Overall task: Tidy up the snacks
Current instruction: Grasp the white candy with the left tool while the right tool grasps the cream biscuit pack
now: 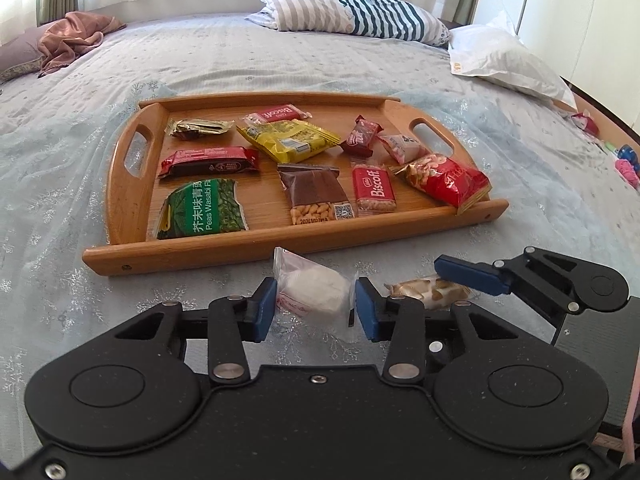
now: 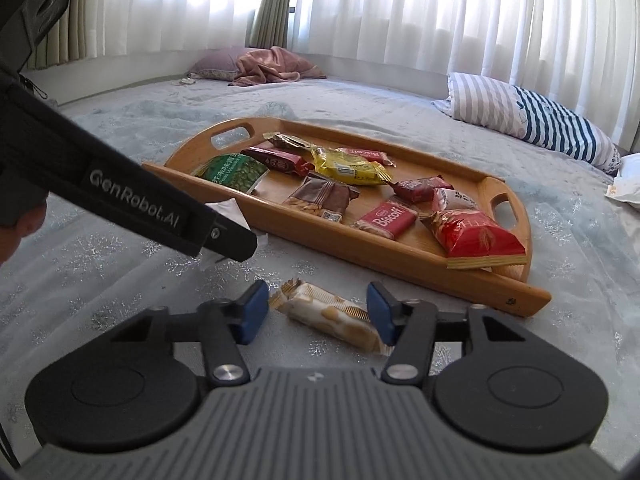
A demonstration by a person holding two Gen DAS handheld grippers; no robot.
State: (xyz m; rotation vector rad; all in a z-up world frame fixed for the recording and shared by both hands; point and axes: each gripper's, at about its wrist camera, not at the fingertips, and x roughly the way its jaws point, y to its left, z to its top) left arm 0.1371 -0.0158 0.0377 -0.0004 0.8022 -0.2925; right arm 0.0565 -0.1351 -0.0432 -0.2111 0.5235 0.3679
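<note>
A wooden tray (image 1: pixel 384 230) on the bed holds several snack packets; it also shows in the right wrist view (image 2: pixel 400 256). My left gripper (image 1: pixel 316 310) is open around a white wrapped snack (image 1: pixel 316 292) lying on the bedspread in front of the tray; the pads stand at its sides. My right gripper (image 2: pixel 318 312) is open around a cream and gold nougat bar (image 2: pixel 332 316), also on the bedspread. That bar (image 1: pixel 428 290) and the right gripper's blue finger (image 1: pixel 468 276) show at the right of the left wrist view.
The left gripper's black body (image 2: pixel 120 196) crosses the left of the right wrist view. A striped pillow (image 1: pixel 352 10), a pink cloth (image 1: pixel 72 38) and a white bag (image 1: pixel 508 60) lie at the far side of the bed. Small toys (image 1: pixel 624 164) lie at the right edge.
</note>
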